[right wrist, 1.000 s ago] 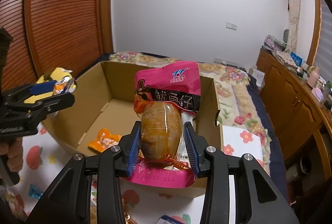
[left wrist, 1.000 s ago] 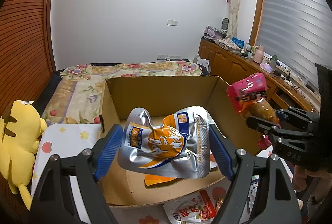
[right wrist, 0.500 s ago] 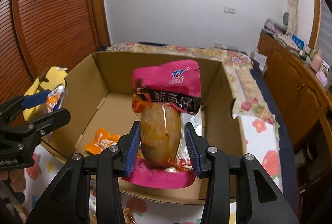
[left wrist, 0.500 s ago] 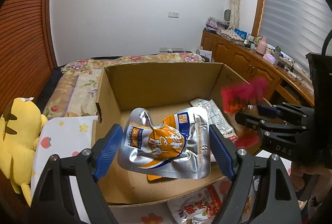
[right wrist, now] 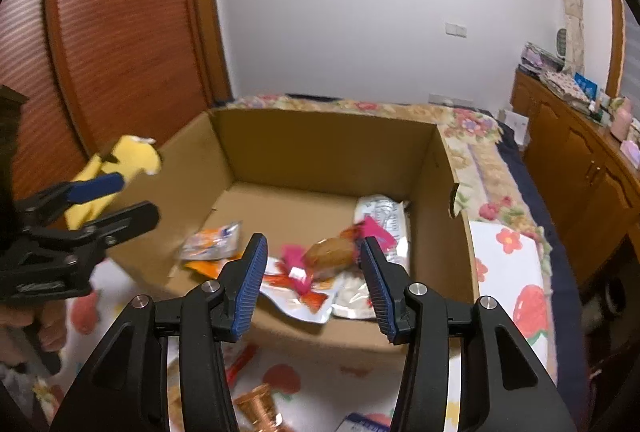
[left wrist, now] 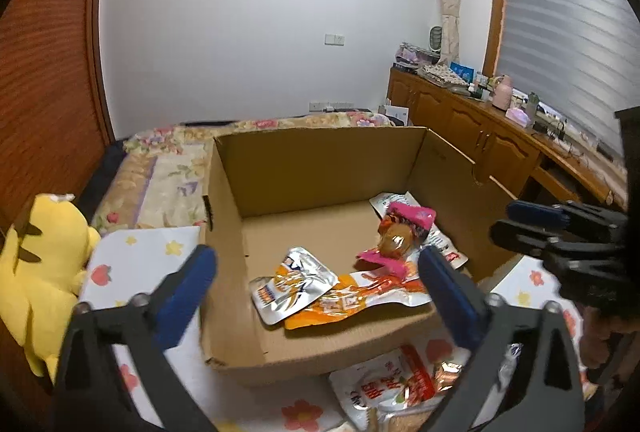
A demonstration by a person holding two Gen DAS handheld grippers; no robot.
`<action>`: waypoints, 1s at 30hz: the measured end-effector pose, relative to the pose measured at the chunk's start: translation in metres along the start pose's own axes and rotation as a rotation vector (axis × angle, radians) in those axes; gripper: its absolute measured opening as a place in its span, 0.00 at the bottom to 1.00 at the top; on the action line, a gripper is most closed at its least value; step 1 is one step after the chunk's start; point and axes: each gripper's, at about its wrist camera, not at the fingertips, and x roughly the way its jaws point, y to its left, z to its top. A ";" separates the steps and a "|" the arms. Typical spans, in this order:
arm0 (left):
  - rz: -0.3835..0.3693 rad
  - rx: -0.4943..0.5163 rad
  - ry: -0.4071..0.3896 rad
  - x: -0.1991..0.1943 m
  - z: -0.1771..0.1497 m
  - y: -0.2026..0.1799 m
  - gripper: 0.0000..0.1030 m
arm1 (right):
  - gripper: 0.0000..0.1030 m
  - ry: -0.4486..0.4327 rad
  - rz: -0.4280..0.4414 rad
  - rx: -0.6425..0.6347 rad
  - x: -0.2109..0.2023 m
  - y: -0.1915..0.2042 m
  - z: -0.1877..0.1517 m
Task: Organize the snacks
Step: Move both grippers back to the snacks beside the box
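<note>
Snacks lie inside the open cardboard box [left wrist: 320, 167], on its floor toward the near wall: a silver pouch [left wrist: 286, 286] with orange print rests on an orange packet [left wrist: 320, 316], and just to its right a pink pack [left wrist: 400, 236] with a brown egg-shaped piece sits on a white wrapper [left wrist: 400, 201] by the right wall. The left gripper [left wrist: 316, 282] hangs above the box's near edge, its jaws having just been opening and now spread wide, with nothing between the blue pads. The right gripper [right wrist: 314, 278] hangs over the near wall too, its jaws also having just been opening, parted and empty, with the pink pack blurred beyond them. More snack packs [left wrist: 384, 388] lie on the flowered cloth [left wrist: 140, 252] in front of the box. A yellow plush toy [left wrist: 36, 272] sits to the box's left.
</note>
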 end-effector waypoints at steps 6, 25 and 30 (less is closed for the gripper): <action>-0.004 0.063 -0.020 -0.018 -0.010 -0.002 1.00 | 0.53 -0.042 0.051 0.001 -0.032 0.009 -0.023; -0.066 0.073 -0.023 -0.069 -0.073 0.001 1.00 | 0.63 0.066 0.165 -0.100 -0.016 0.062 -0.098; -0.075 0.071 0.007 -0.073 -0.096 0.006 1.00 | 0.63 0.100 0.183 -0.122 -0.004 0.070 -0.106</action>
